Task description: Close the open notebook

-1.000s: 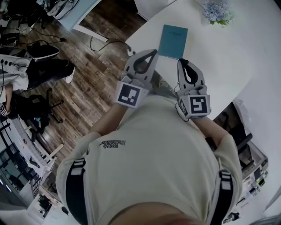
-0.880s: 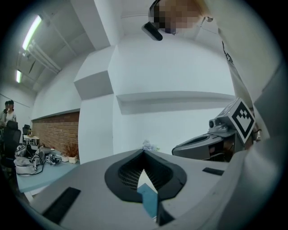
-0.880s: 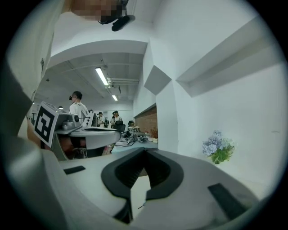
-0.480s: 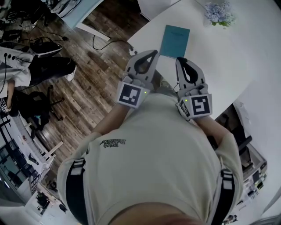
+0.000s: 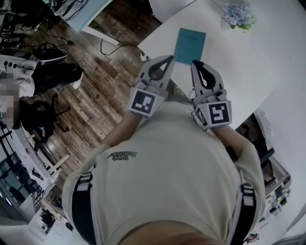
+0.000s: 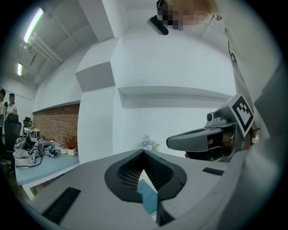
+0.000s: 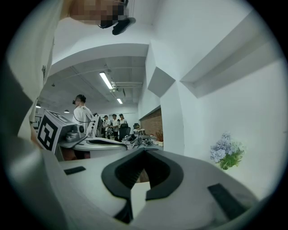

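Teal notebook [image 5: 190, 45]: head, L gripper views

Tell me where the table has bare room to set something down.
The widest bare patch of the white table lies right of the teal notebook, below the flowers. A narrow strip runs between notebook and the table's left edge. Crowded: the near edge, where the left hand-held gripper and right hand-held gripper hang by the notebook's near end.

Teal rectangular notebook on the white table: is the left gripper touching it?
Apart. The head view shows a strip of white table between the left gripper tip and the teal rectangular notebook.
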The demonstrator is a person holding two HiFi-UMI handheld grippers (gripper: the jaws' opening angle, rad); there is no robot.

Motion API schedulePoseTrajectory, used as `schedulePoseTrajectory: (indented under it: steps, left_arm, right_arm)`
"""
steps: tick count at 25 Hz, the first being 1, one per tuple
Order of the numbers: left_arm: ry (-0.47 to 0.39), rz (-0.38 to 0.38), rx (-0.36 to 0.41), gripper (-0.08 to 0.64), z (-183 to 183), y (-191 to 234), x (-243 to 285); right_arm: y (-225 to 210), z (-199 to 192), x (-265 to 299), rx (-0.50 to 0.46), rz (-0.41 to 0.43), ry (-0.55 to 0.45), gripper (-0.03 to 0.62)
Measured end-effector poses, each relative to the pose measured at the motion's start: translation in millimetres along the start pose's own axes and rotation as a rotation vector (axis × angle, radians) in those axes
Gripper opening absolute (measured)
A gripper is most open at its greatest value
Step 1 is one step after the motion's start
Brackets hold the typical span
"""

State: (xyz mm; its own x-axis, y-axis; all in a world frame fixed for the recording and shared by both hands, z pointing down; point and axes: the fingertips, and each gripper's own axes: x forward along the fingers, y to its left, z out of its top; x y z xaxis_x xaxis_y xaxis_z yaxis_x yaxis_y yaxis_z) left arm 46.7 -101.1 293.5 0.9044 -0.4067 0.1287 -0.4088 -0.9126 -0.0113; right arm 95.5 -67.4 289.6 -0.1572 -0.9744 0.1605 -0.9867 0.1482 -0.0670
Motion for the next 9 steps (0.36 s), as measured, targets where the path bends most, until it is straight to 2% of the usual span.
schedulePoseTrajectory:
  steps: [9]
  left_arm:
    - [0.018, -0.014, 0.001, 0.014, -4.6, 4.5, 5.9]
  right_arm:
    - [-2.6, -2.9, 10.1, -0.003, 0.006, 0.017, 0.002]
